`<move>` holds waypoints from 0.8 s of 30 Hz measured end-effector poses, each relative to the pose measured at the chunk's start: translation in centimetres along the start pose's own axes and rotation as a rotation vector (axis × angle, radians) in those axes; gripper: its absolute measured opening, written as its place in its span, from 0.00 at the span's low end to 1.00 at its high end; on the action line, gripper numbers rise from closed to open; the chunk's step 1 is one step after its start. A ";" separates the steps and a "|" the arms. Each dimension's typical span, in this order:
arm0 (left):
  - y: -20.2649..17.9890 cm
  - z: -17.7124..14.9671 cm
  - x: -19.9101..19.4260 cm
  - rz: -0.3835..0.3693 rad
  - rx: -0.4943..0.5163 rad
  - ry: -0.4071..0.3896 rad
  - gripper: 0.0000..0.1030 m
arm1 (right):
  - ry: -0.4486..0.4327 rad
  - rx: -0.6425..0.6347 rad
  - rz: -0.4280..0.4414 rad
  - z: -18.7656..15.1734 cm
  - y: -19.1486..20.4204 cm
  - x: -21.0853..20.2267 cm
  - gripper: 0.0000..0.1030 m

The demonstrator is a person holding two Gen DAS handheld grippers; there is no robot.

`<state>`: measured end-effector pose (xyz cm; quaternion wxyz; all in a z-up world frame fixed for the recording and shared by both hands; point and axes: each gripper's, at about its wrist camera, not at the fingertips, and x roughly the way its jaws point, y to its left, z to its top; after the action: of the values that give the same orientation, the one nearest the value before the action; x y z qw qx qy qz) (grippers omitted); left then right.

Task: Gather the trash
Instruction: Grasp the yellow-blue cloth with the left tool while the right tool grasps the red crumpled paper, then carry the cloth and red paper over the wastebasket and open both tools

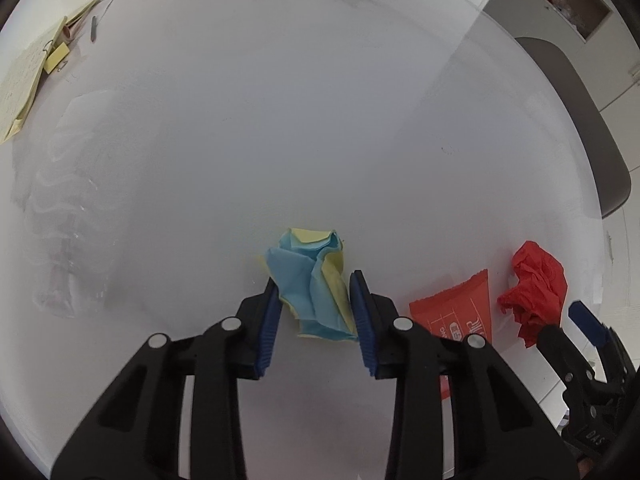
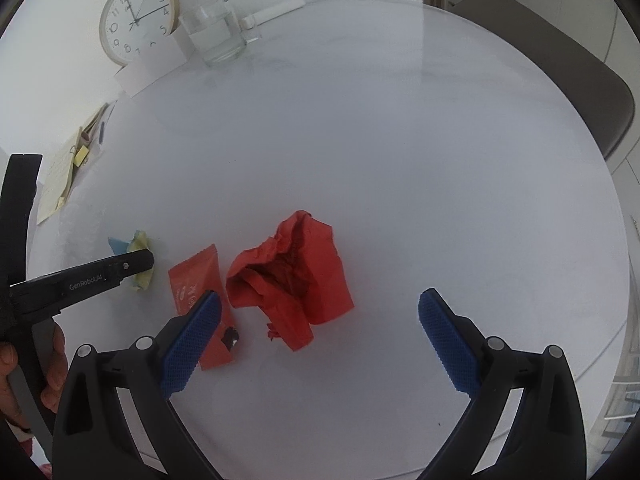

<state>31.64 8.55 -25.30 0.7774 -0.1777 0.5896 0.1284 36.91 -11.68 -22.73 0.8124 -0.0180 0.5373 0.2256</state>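
Observation:
A crumpled blue and yellow paper point(image 1: 314, 284) lies on the white table point(image 1: 280, 120). My left gripper point(image 1: 314, 300) straddles it, its blue pads close against both sides of the paper, which still rests on the table. A crumpled red paper point(image 2: 292, 280) and an orange-red wrapper point(image 2: 200, 280) lie to its right; they also show in the left wrist view as the red paper point(image 1: 534, 286) and the wrapper point(image 1: 460, 312). My right gripper point(image 2: 320, 320) is wide open just before the red paper, its left pad over the wrapper.
A clear plastic bag point(image 1: 68, 208) lies at the left. Yellow notes with clips point(image 1: 28, 80) and a pen point(image 1: 94, 28) are at the far left. A glass point(image 2: 216, 32), a clock point(image 2: 138, 18) and a dark chair point(image 2: 560, 68) stand at the back.

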 end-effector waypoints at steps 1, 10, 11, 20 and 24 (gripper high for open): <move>0.0 -0.1 0.0 0.000 0.004 0.000 0.33 | 0.000 -0.009 0.005 0.2 0.3 0.2 0.95; -1.0 0.7 0.3 0.005 0.026 0.015 0.32 | 0.046 -0.006 0.038 0.9 0.6 1.9 0.47; -1.0 0.8 0.1 0.001 0.025 0.016 0.32 | 0.054 -0.007 0.043 0.8 0.7 1.9 0.39; -2.3 -0.2 -4.3 0.012 0.125 -0.063 0.32 | -0.019 -0.012 0.010 -0.6 1.7 -2.9 0.37; -3.0 -2.4 -7.6 0.006 0.195 -0.099 0.32 | -0.044 0.020 -0.011 -3.2 2.0 -6.2 0.37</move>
<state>28.73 4.86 -18.22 0.8188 -0.0928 0.5607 0.0813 31.39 -12.95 -18.23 0.8255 -0.0077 0.5213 0.2162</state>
